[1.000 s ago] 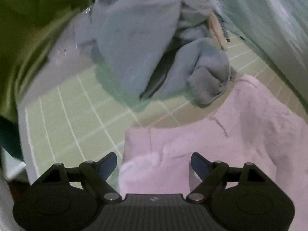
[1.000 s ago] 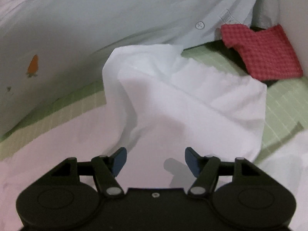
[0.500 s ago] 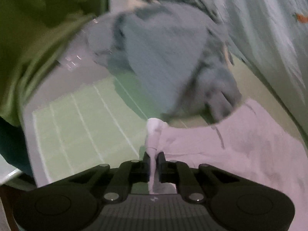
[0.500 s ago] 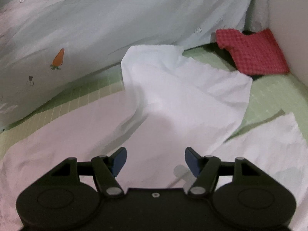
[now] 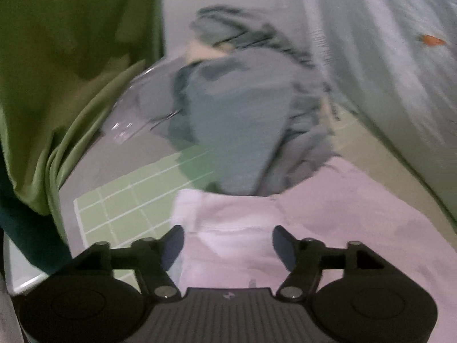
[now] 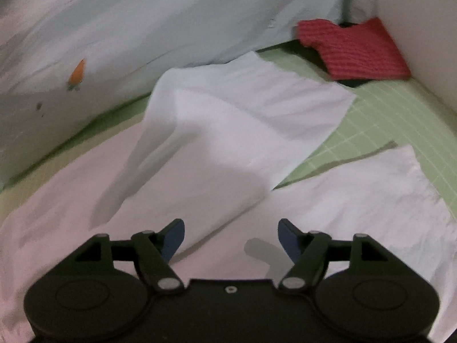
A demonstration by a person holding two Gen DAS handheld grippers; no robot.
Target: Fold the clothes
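A pale pink-white garment lies spread on the green grid mat. Its near corner sits under my left gripper, whose jaws are opening, the blue pads apart and pressing on nothing. In the right wrist view the same white garment shows one part folded over and another flat part at the right. My right gripper hovers over the fold's edge, its jaws opening too, with cloth below but none pinched.
A crumpled grey-blue garment lies beyond the white one. Green cloth hangs at the left. A pale sheet with a carrot print rises behind. A red waffle cloth lies in the far right corner by a white wall.
My left gripper pinched the garment's corner half a second ago and has now let go and risen. My right gripper moved sideways over the garment and opened a little wider.
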